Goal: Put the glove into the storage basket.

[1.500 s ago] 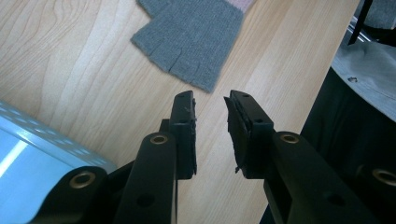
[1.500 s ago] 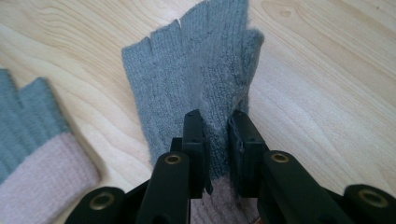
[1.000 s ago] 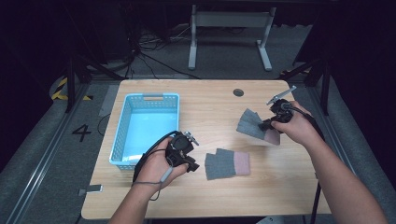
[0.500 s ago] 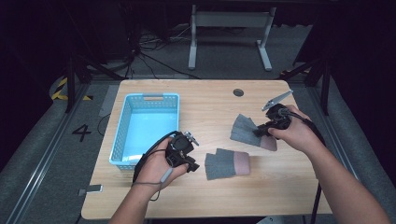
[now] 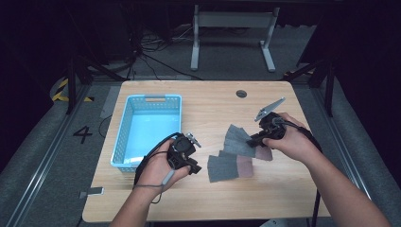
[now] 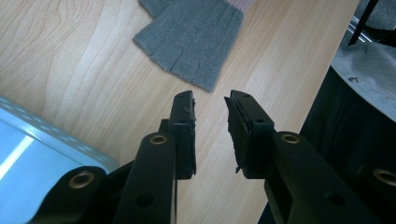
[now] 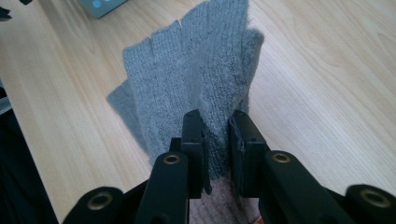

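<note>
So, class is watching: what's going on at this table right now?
A person holds a gripper in each hand. The right gripper is clamped on a grey fingerless glove near its cuff. The left gripper is open with nothing between its jaws, near a second glove lying flat beside a blue basket.

The high view looks forward and down from above onto the whole tabletop [image 5: 208, 106], while each gripper view sits close above the wood, looking along its own jaws, and all three share the grey gloves [image 5: 223, 168] lying right of centre.
</note>
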The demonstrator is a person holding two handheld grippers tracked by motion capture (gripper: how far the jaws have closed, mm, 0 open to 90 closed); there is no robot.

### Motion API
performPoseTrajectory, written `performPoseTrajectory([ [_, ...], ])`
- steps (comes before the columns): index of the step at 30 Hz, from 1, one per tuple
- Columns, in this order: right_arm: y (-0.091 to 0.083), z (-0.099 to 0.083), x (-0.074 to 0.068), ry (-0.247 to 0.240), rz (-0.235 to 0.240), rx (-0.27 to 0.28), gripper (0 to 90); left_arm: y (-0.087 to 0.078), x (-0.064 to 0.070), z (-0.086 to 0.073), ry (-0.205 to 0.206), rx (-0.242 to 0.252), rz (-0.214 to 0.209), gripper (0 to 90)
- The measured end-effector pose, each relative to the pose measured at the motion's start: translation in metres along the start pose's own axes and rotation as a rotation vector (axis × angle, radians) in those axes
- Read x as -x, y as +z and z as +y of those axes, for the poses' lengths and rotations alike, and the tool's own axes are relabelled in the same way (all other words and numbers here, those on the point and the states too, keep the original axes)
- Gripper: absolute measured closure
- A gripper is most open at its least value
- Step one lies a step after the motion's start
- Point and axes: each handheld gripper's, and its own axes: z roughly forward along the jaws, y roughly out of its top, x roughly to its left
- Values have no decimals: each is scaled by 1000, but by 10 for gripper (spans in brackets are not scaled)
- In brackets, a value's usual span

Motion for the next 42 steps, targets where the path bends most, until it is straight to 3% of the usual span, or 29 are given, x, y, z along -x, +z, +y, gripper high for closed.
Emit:
performPoseTrajectory([
  [23, 42, 5, -26, -72, 97, -75, 775, 1, -1, 0, -1, -7, -3, 719],
  [42, 74, 8, -34, -138, 114, -163, 769, 1, -1, 0, 1, -11, 0, 720],
])
